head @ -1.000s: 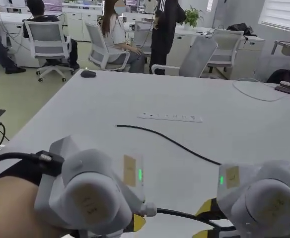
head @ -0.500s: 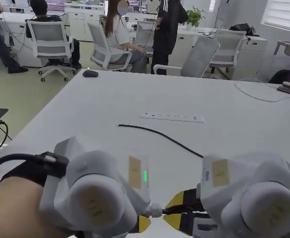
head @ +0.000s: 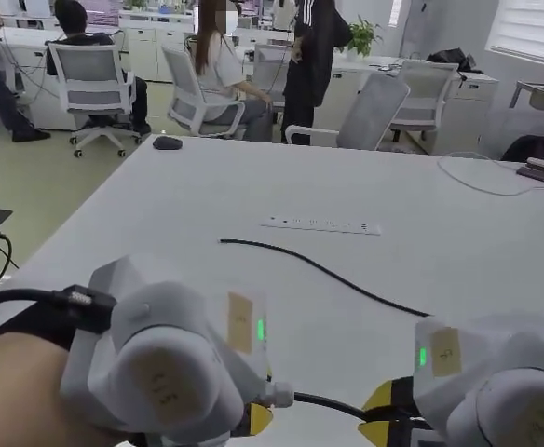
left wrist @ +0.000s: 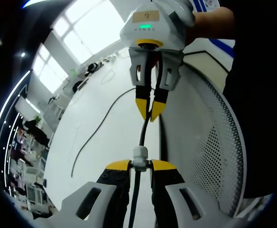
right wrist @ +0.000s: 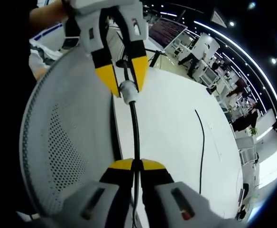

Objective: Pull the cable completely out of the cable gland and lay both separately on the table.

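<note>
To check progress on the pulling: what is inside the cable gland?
The black cable runs through the white cable gland, coming out both ends. The left gripper grips the gland; its inner parts are covered.

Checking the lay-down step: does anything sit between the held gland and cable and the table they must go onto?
Nothing visible does. The left gripper holds the cable gland, the right gripper the cable, at the table edge; ahead lie the cable's loose length and, farther off, a power strip.
</note>
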Available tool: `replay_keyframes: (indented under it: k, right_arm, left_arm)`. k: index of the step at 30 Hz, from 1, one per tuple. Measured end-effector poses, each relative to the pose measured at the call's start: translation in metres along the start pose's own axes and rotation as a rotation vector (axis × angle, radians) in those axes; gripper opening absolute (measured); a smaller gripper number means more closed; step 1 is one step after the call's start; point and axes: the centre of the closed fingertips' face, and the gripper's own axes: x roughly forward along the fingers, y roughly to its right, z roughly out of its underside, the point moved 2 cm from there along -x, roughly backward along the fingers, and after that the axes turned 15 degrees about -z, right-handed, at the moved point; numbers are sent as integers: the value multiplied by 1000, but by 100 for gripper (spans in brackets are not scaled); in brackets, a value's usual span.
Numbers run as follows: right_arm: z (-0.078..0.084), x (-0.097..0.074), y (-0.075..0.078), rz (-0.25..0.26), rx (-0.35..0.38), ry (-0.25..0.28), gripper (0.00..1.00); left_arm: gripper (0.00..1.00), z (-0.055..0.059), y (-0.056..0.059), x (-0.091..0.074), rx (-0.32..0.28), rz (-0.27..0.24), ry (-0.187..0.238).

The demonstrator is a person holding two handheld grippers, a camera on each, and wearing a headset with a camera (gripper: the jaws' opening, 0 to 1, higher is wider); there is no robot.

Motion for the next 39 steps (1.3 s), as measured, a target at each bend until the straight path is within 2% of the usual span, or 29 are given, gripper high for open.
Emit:
replay_keyframes:
  k: [5, 6, 8, 9, 17, 19, 22, 24, 27, 29, 32, 35, 39]
  right_arm:
    - [7, 3, -1, -14, 15, -43, 3]
    - [7, 3, -1, -8, 18, -53, 7]
    - [-3, 3, -1, 6, 16, -13, 22]
    - [-9, 3, -2, 6, 27, 19, 24]
    - [-57, -1, -7, -5, -40, 172, 17]
    - [-65, -1, -8, -7, -56, 192, 14]
    - [-71, 2, -10, -14, -90, 196, 12]
    - [-70, 5, -13, -31, -113, 174, 9]
    - [-62, 4, -11, -1, -132, 129, 4]
    - [-62, 5, -12, -16, -113, 146, 4]
    - [-60, 4, -11, -12, -109, 149, 4]
    - [-48, 5, -8, 3, -104, 97, 3]
    - [-38, 3, -5, 9, -88, 87, 3]
  left_arm:
    - [16, -1, -1, -1, 0, 2, 2]
    - [16, 0, -1, -1, 3, 0, -2]
    - [16, 1, -1, -1, 5, -1, -4]
    - [16, 1, -1, -1, 4, 0, -5]
    - [16, 0, 1, -2, 8, -1, -3]
    - [16, 0, 2, -2, 8, 0, -2]
    - [16, -2, 5, -1, 17, 7, 1]
    - [16, -3, 6, -1, 18, 5, 2]
    - [16, -2, 6, -1, 17, 7, 1]
    - [16, -3, 6, -1, 16, 7, 4]
    - [16, -3, 7, 0, 9, 7, 7]
    - [16, 0, 5, 0, 14, 2, -3]
    - [16, 1, 1, -2, 5, -4, 0]
